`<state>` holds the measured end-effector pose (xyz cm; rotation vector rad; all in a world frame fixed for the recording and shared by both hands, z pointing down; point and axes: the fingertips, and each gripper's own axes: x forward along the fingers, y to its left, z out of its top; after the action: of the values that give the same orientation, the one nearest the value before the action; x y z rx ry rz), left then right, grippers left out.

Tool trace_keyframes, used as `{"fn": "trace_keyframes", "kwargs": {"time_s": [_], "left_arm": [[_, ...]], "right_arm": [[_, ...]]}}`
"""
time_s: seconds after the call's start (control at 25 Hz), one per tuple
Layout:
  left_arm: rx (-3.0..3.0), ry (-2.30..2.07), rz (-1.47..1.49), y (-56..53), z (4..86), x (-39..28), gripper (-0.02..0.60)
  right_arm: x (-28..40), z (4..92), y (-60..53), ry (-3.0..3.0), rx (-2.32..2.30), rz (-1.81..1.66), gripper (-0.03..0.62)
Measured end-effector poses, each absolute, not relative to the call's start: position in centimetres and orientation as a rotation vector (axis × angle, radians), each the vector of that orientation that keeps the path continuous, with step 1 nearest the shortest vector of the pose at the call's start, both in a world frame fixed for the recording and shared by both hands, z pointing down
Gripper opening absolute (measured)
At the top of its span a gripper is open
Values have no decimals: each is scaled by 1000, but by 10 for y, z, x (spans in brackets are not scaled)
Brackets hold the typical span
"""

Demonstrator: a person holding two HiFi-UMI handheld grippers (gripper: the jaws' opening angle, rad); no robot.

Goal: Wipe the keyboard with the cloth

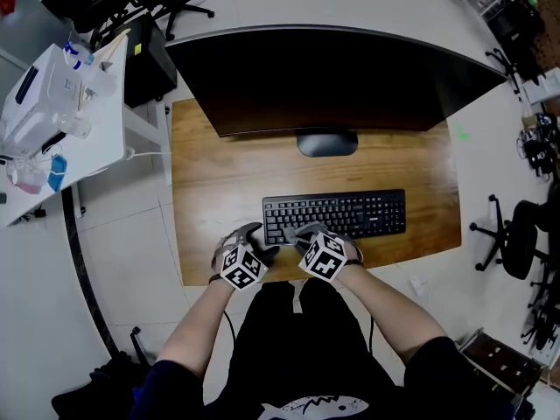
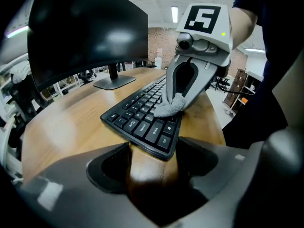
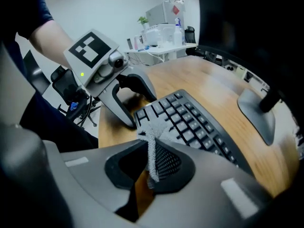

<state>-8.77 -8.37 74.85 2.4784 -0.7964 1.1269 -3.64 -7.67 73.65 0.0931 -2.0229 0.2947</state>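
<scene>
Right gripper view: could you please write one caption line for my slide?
Right tool pinches a grey cloth at the left end of the black keyboard, with the left tool open beside it.

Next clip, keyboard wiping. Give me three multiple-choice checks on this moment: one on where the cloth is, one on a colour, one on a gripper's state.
1. Where does the cloth rest on the keyboard?
A. near its left end
B. near its right end
C. nowhere on it
2. What colour is the keyboard?
A. white
B. black
C. silver
3. How is the left gripper?
A. shut on the cloth
B. open
C. shut on a pen

1 A: the head view shows the cloth near that end.
2 B: it is black in every view.
3 B: its jaws stand apart; the right gripper pinches the cloth.
</scene>
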Motion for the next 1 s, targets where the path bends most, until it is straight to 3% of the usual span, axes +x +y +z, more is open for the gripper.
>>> {"fn": "trace_keyframes", "kwargs": {"time_s": [0.56,0.68,1.0], "left_arm": [[2493,-773,1149,-83,750,-87,311],[2493,-776,1153,-83,749,-88,311],[2486,-777,1163,-84,750,-88,311]], "right_arm": [[94,733,-122,-1885,431,403,29],[68,714,-132,-1971,472,428,29],[-88,709,-103,-2135,216,306,29]]}}
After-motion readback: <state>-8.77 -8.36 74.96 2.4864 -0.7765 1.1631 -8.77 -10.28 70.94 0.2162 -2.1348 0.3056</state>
